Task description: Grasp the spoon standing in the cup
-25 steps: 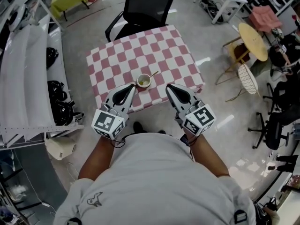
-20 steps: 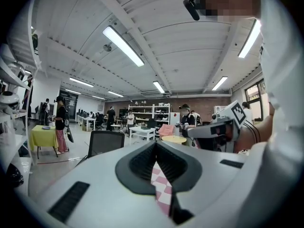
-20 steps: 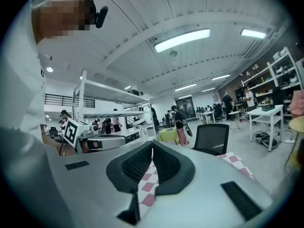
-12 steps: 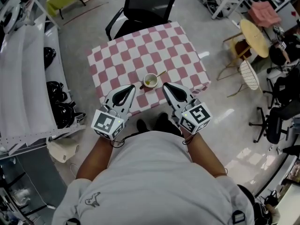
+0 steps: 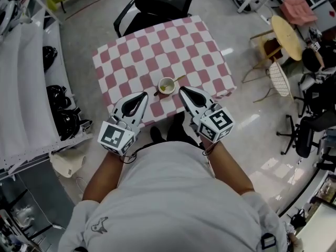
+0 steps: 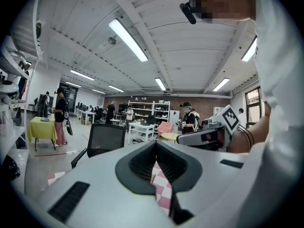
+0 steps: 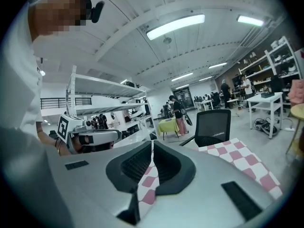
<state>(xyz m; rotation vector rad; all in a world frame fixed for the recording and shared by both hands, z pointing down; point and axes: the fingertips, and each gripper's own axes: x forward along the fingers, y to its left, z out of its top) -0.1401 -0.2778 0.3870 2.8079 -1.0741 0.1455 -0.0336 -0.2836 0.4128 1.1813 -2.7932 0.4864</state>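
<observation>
A small pale cup [image 5: 166, 85] stands near the front edge of a red-and-white checked table [image 5: 147, 51]. A spoon [image 5: 177, 80] stands in the cup, its handle leaning to the right. My left gripper [image 5: 143, 95] hovers over the front edge, left of the cup and nearer me, and it is shut on nothing. My right gripper [image 5: 182, 90] is just right of the cup, also shut and empty. In the left gripper view the closed left gripper [image 6: 156, 146] shows only a sliver of cloth. The right gripper [image 7: 152, 144] shows the same in its own view. Neither gripper view shows the cup.
A black office chair [image 5: 160, 1] stands at the table's far side. White shelving [image 5: 26, 88] with black helmets [image 5: 55, 96] runs along the left. A round yellow table [image 5: 286, 33] and a wire chair [image 5: 277, 85] stand to the right. A pale bag [image 5: 65, 164] lies on the floor.
Both grippers have moved forward toward the table's front edge, and their tips now flank the cup more closely. Both stay shut; the cup and spoon have not moved on the table.
</observation>
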